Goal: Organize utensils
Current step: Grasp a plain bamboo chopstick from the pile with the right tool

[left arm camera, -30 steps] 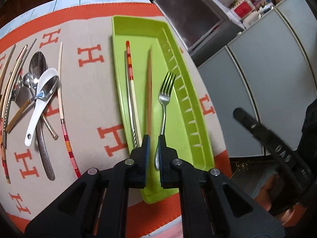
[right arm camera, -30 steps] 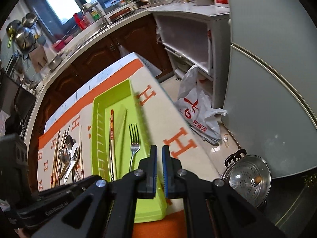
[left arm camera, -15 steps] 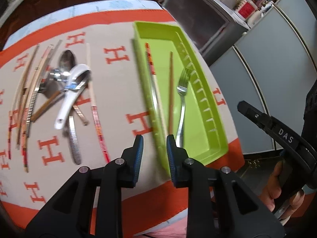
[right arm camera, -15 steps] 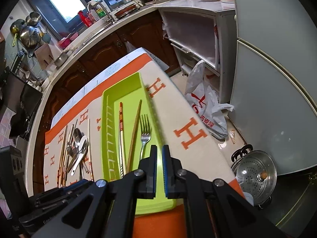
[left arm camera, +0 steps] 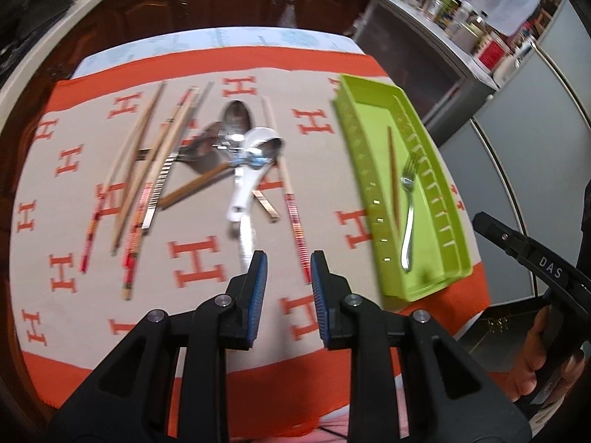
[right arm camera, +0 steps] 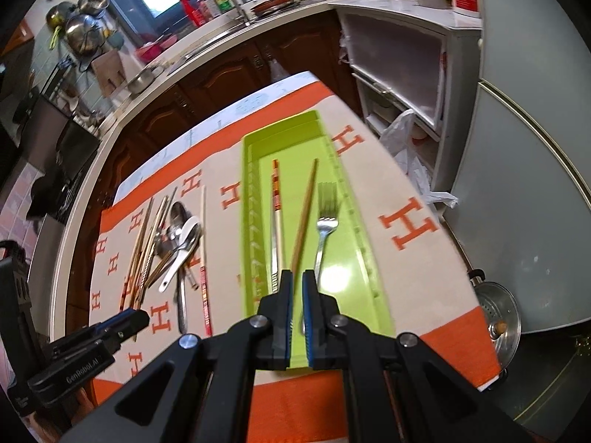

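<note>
A lime-green tray [right arm camera: 248, 199] lies on the right part of the orange-and-beige cloth. It holds a fork [right arm camera: 325, 229], a brown chopstick [right arm camera: 304, 214] and a striped chopstick [right arm camera: 276, 199] with a metal one beside it. Left of the tray is a loose heap: a white spoon [left arm camera: 251, 170], metal spoons and several chopsticks [left arm camera: 147, 170]. One striped chopstick [left arm camera: 291, 203] lies apart from the heap. My left gripper [left arm camera: 288, 262] hangs open and empty above the cloth, just short of that chopstick. My right gripper [right arm camera: 297, 284] is shut on nothing above the tray's near end.
The table's right edge drops to the floor, where a lidded steel pot [right arm camera: 496, 317] and a plastic bag [right arm camera: 410, 147] sit by grey cabinets. A hand [left arm camera: 535, 369] holding the right gripper's handle shows at the lower right. A kitchen counter runs behind the table.
My left gripper opened and released the brown chopstick, which now lies in the tray. It then swung left over the cloth toward the loose utensils. The right gripper stayed shut and shifted slightly.
</note>
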